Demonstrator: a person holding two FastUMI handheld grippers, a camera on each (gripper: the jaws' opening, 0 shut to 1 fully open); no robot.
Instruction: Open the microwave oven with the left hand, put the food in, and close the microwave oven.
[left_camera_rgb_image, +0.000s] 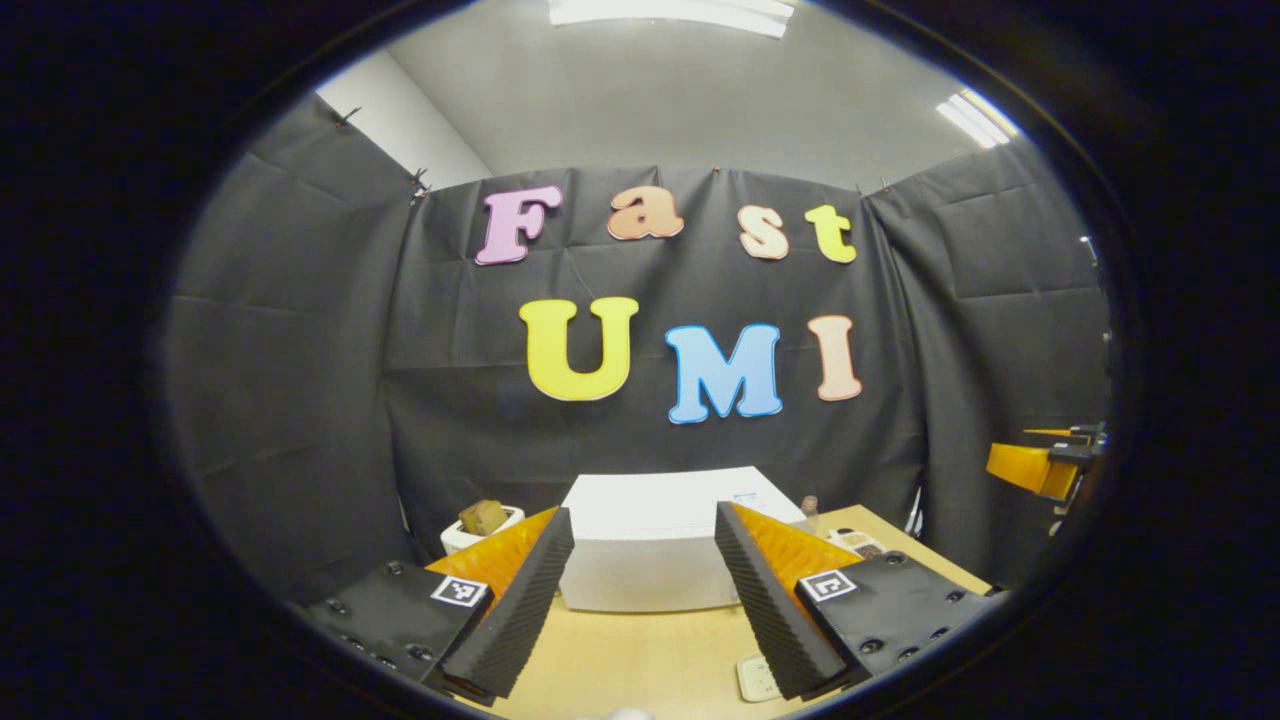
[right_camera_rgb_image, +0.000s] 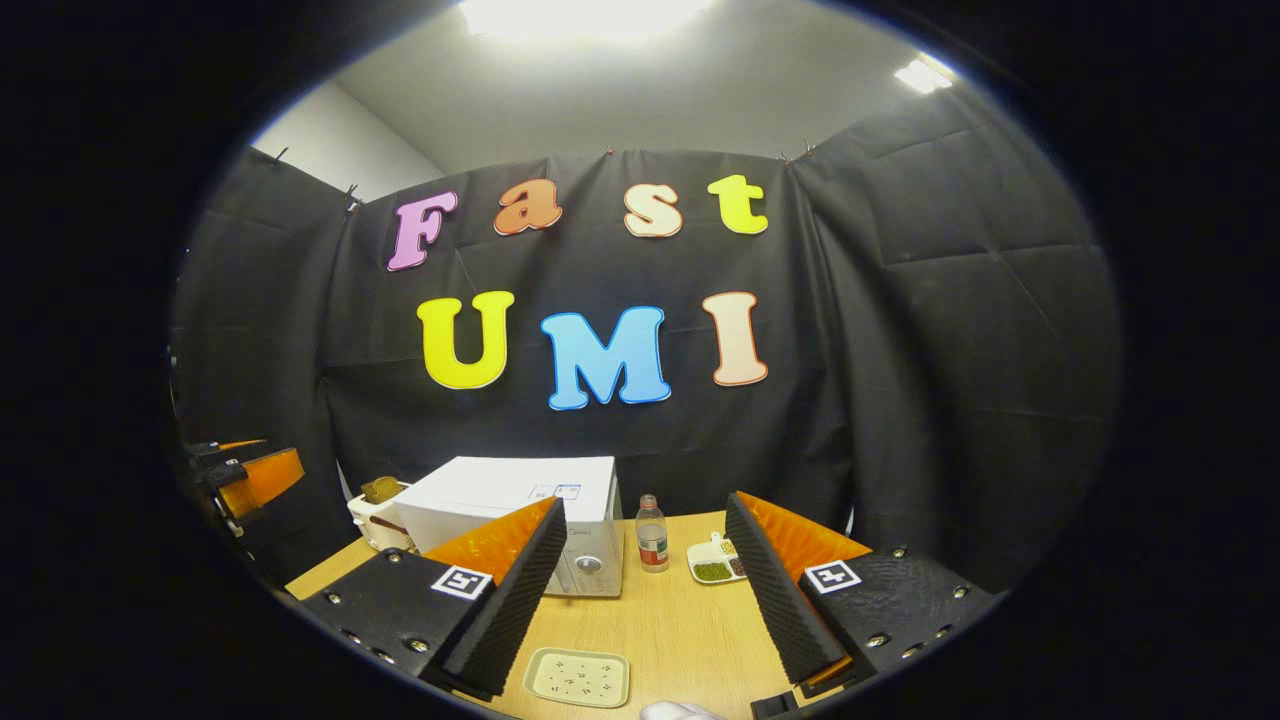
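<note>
The left gripper (left_camera_rgb_image: 640, 590) is wide open and holds nothing, facing the closed white microwave oven (left_camera_rgb_image: 650, 545) on the table (right_camera_rgb_image: 680, 620). The right gripper (right_camera_rgb_image: 640, 590) is wide open too, also empty. The food (right_camera_rgb_image: 382, 489) sits in a dish just beside the oven, apparently handy for loading.

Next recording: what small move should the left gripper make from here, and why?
Probably ease the open left gripper toward the microwave front: its door looks shut, while brown food sits in a white dish beside it, outside. If that is the task's food, the door has to open.
</note>
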